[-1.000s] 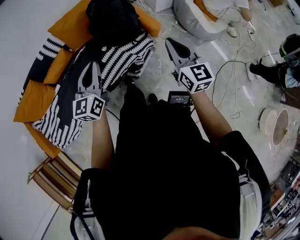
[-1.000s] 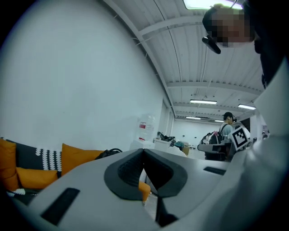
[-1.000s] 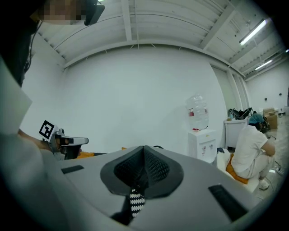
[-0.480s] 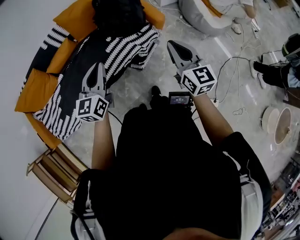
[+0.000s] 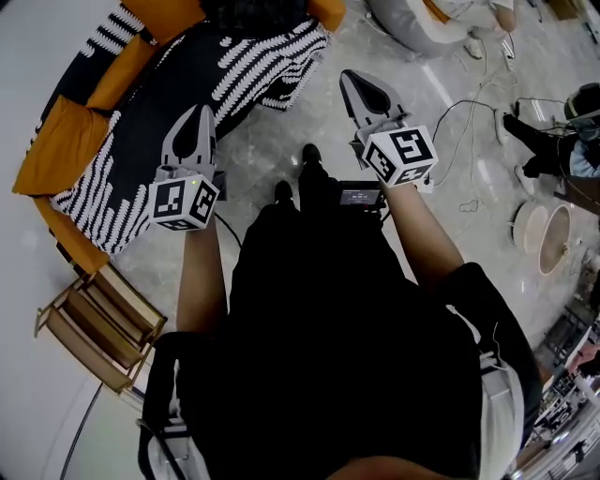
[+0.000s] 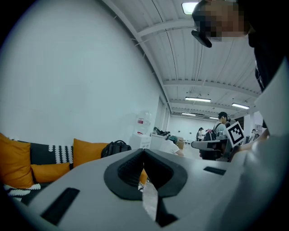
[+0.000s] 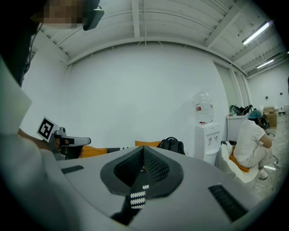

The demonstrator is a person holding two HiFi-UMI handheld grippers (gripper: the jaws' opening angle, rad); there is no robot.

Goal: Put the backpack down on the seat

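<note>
Backpack (image 7: pixel 171 145) lies well beyond left claw (image 5: pixel 195 118) and right claw (image 5: pixel 356 84).

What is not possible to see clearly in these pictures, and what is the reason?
Backpack: head view, cut off by the top edge.
Its base on the sofa: gripper views, hidden behind the left gripper and the right gripper.
Far people: left gripper view, too small.
Floor nearest the camera: head view, hidden by the torso.
</note>
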